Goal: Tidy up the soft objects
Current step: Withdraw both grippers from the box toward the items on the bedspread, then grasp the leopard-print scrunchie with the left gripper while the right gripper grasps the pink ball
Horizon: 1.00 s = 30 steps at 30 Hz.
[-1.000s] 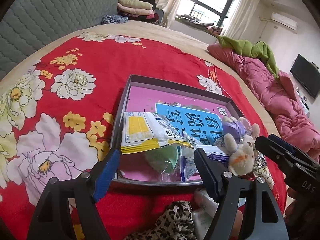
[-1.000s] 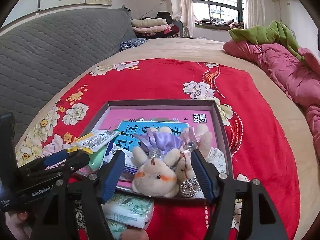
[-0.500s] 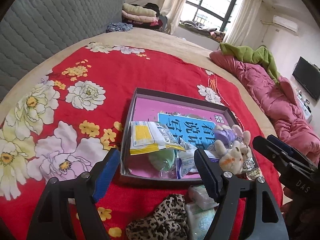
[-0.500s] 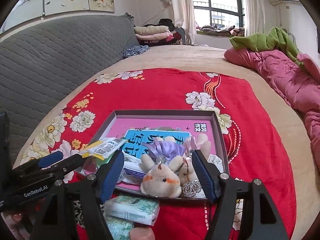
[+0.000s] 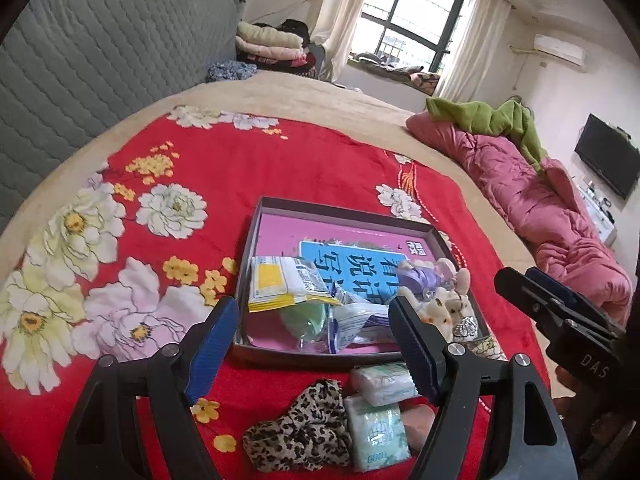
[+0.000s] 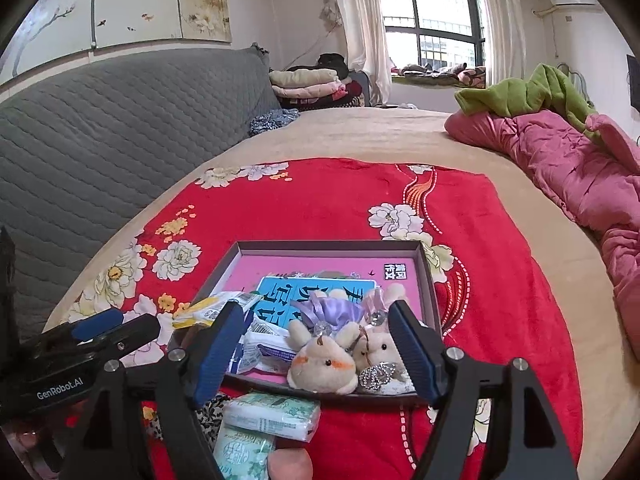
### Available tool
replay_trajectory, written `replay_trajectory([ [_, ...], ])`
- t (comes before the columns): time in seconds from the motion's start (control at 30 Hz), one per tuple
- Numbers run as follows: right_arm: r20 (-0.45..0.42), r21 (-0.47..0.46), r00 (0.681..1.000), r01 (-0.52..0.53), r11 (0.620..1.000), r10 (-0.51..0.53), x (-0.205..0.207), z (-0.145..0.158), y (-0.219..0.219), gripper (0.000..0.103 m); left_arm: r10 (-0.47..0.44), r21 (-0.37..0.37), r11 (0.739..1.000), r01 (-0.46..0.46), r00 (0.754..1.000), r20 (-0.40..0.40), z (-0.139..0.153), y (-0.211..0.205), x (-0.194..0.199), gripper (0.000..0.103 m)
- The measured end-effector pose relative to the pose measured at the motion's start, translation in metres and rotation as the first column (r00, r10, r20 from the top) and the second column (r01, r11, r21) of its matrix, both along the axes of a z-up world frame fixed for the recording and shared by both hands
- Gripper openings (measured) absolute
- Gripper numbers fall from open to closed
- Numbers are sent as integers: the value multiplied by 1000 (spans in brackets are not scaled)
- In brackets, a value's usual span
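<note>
Both tools hover over a red floral blanket (image 5: pixel 280 168) spread on the bed, each with its blue-padded fingers spread wide and nothing between them: the left tool (image 5: pixel 312 344) sits low before the near edge of a shallow dark tray (image 5: pixel 344 210), and the right tool (image 6: pixel 316 350) frames the tray's near right corner. Inside the tray, on a pink and blue printed sheet, lie a yellow-and-white packet (image 5: pixel 280 284), a clear zip bag (image 5: pixel 352 324) with something green beside it, and two plush bunnies (image 6: pixel 340 356) dressed in purple and pink, leaning together at the near right corner. Outside the tray, just in front of its near wall, rest two tissue packs (image 5: pixel 378 412), touching each other, and a leopard-print cloth (image 5: pixel 300 432) beside them. A pink rounded thing next to the packs is mostly hidden; possibly another soft item.
</note>
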State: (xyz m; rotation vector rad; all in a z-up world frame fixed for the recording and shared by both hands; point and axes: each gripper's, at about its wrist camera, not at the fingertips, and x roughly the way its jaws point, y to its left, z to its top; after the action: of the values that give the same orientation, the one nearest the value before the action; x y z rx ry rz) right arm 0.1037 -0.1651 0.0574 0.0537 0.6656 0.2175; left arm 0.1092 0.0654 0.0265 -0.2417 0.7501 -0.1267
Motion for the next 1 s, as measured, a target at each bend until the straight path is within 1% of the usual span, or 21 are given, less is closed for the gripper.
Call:
replay_trajectory([
  [0.07, 4, -2, 1000, 1, 1000, -1, -3, 3, -1, 74, -1, 14, 1000, 1, 1000, 4, 2, 0, -4, 78],
  [0.17, 11, 2, 1000, -2, 1000, 2, -10, 6, -5, 74, -4, 13, 1000, 4, 1000, -8, 3, 2, -9, 79],
  [0.3, -6, 1, 1000, -19, 1000, 19, -23, 3, -9, 74, -12, 28, 1000, 13, 1000, -29, -1, 4, -18, 79],
  [0.37, -23, -10, 999, -23, 1000, 23, -31, -4, -11, 74, -15, 45, 999, 17, 999, -49, -6, 4, -22, 79],
  [0.43, -57, -9, 998, -31, 999, 30, -39, -15, -14, 74, -7, 52, 999, 11, 996, -85, -14, 5, -27, 79],
  [0.57, -106, -29, 994, -43, 999, 40, -54, -36, -14, 74, -7, 37, 999, 12, 991, -134, -27, 9, -38, 79],
  [0.83, -217, -18, 972, -94, 995, 88, -78, -75, -8, 74, -24, 11, 1000, 27, 976, -217, -54, 8, -61, 79],
  [0.9, -238, -28, 967, -104, 994, 94, -79, -83, -4, 74, -36, 21, 999, 42, 973, -230, -61, 3, -62, 79],
  [1.0, -248, -45, 964, -114, 992, 99, -79, -90, 0, 74, -49, 39, 997, 60, 970, -237, -67, -4, -61, 79],
])
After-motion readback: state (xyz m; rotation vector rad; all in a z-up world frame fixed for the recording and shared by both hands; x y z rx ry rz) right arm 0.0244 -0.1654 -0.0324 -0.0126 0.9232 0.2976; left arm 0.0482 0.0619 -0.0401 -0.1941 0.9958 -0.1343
